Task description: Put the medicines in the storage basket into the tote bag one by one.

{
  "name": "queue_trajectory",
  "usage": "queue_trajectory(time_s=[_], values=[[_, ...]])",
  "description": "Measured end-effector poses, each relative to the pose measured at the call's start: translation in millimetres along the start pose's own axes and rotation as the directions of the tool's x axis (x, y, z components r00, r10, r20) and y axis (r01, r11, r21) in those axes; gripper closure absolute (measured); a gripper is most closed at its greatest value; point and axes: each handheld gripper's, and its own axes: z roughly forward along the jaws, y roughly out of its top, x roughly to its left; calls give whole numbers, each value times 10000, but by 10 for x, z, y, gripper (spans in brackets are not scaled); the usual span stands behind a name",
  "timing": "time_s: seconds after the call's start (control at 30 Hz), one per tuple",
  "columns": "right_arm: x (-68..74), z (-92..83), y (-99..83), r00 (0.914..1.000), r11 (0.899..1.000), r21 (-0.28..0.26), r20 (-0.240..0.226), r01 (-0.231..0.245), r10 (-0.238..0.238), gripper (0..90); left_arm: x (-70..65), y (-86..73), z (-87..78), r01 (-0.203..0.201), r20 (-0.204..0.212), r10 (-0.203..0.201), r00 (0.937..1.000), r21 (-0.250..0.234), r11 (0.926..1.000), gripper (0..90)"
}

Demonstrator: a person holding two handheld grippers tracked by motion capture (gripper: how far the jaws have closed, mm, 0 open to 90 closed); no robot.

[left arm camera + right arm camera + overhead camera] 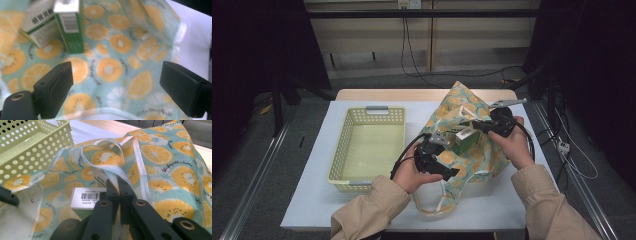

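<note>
A cloth bag (460,100) printed with orange slices lies on the right of the white table cover, its mouth toward the basket. Green and white boxes (464,139) stick out of that mouth. My right gripper (473,125) is shut on the bag's white-edged rim (117,173), just above a white box with a barcode (86,197). My left gripper (446,156) stands open over the bag's cloth (112,67), nothing between its jaws. In the left gripper view (116,82) two boxes (71,27) stand beyond the left jaw, apart from it.
A pale yellow perforated basket (374,111) stands to the left of the bag, with nothing visible inside; its wall (30,155) is close to the bag's mouth. The bag's handle loop (432,207) trails toward the front edge. Cables hang behind the table.
</note>
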Motion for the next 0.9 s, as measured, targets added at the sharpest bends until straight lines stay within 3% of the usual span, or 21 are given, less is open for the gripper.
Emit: queue_trajectory(time_s=[0.6, 0.63, 0.7, 0.87, 0.9], values=[[-90, 117, -23, 9996, 9997, 99, 147, -239, 238, 898, -222, -309, 28, -30, 1064, 8, 9943, 201, 9998, 78], [-92, 126, -18, 9997, 9997, 107, 149, -210, 208, 898, -244, -318, 24, -50, 808, 28, 9967, 270, 9996, 77], [-91, 144, -9, 9996, 9997, 128, 185, -205, 203, 898, -248, -357, 29, 36, 1218, -53, 9925, 137, 9999, 72], [-93, 171, 15, 9992, 9997, 128, 338, -210, 206, 898, -287, -451, 30, 71, 1335, -70, 9910, -1, 10000, 68], [-93, 173, 18, 9992, 9997, 134, 352, -196, 191, 898, -305, -465, 29, 124, 1152, -125, 9933, 16, 9999, 68]])
